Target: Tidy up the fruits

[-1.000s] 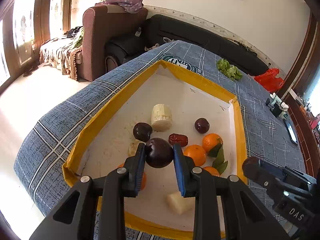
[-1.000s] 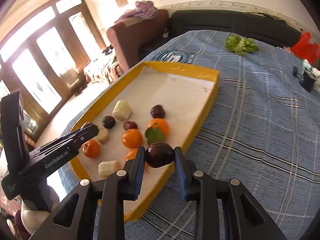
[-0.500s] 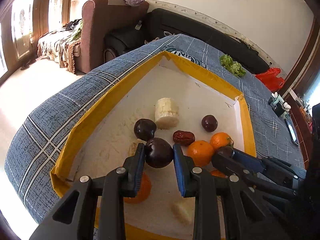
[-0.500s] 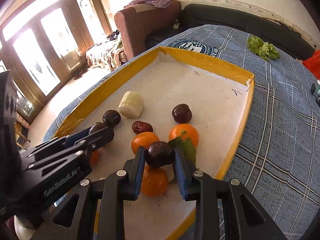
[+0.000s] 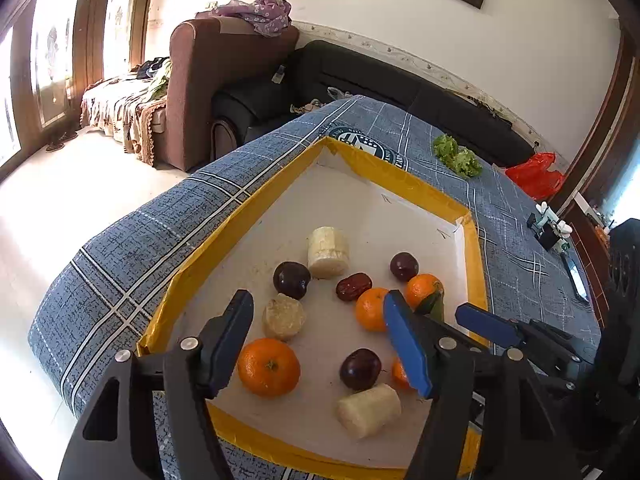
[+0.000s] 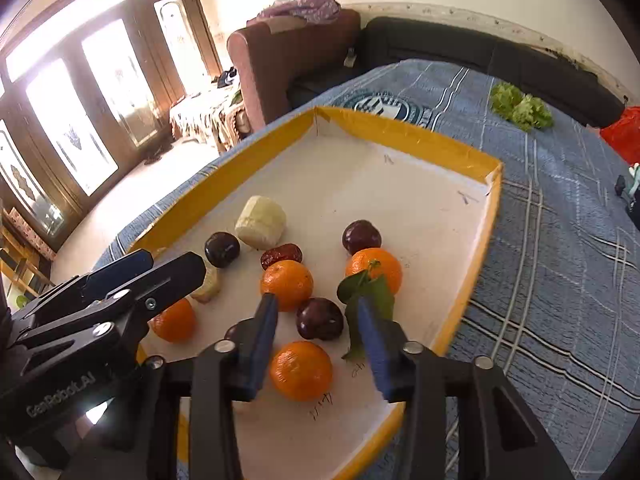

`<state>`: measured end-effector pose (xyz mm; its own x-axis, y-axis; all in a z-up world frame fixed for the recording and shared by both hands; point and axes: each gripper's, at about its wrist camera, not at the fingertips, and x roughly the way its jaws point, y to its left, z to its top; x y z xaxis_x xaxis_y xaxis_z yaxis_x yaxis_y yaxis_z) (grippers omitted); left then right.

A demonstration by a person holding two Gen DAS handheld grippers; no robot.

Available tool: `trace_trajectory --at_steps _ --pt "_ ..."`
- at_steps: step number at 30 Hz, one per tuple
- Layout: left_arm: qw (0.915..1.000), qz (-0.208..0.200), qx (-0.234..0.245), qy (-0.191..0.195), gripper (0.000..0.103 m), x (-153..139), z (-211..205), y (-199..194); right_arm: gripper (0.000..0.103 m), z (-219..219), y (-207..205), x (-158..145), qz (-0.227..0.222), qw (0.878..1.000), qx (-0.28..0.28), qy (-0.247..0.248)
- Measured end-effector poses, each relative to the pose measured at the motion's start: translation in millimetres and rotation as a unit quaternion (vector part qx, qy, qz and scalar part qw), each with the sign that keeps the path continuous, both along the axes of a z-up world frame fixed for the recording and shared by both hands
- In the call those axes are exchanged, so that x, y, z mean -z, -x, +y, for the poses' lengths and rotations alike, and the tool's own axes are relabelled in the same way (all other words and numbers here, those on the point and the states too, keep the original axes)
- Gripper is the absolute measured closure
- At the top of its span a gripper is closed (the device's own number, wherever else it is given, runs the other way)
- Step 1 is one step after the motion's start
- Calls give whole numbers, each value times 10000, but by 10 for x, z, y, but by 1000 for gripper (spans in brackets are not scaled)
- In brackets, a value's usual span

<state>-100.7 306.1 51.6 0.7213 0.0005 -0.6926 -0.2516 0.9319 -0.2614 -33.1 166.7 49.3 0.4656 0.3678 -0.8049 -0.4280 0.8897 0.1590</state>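
Note:
A white tray with a yellow rim (image 5: pixel 224 232) (image 6: pixel 476 276) holds oranges, dark plums, a red date (image 5: pixel 353 286) and pale banana chunks. My left gripper (image 5: pixel 320 340) is open and empty above the tray's near end; a dark plum (image 5: pixel 360 369) lies on the tray between its fingers, next to an orange (image 5: pixel 268 366). My right gripper (image 6: pixel 318 338) is open and empty; another dark plum (image 6: pixel 320 318) lies on the tray between its fingers, with an orange (image 6: pixel 301 370) just in front. The left gripper shows at the left of the right wrist view.
The tray lies on a blue plaid cloth (image 6: pixel 560 240). Green lettuce (image 5: pixel 458 156) and a red bag (image 5: pixel 534 174) lie at the far end. Small dark devices (image 5: pixel 550 230) sit at the right edge. Sofas stand behind.
Both grippers have opened and let go of their plums, which now lie on the tray. Both grippers have pulled back a little.

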Motion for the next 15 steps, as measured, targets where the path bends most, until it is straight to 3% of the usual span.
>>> trace_trajectory --at_steps 4,7,12,15 --pt "9996 -129 -71 -231 31 -100 -71 113 50 -170 156 -125 -175 9995 237 -132" --pt "9975 -243 -185 -632 27 -192 -203 214 49 -368 288 -156 -180 9980 510 -324" --pt "9878 -536 -508 -1371 9 -411 -477 407 46 -661 542 -199 -270 9947 857 -491" --pt "9845 -731 -466 -1525 3 -539 -658 521 41 -792 701 -271 -506 9927 1025 -374"
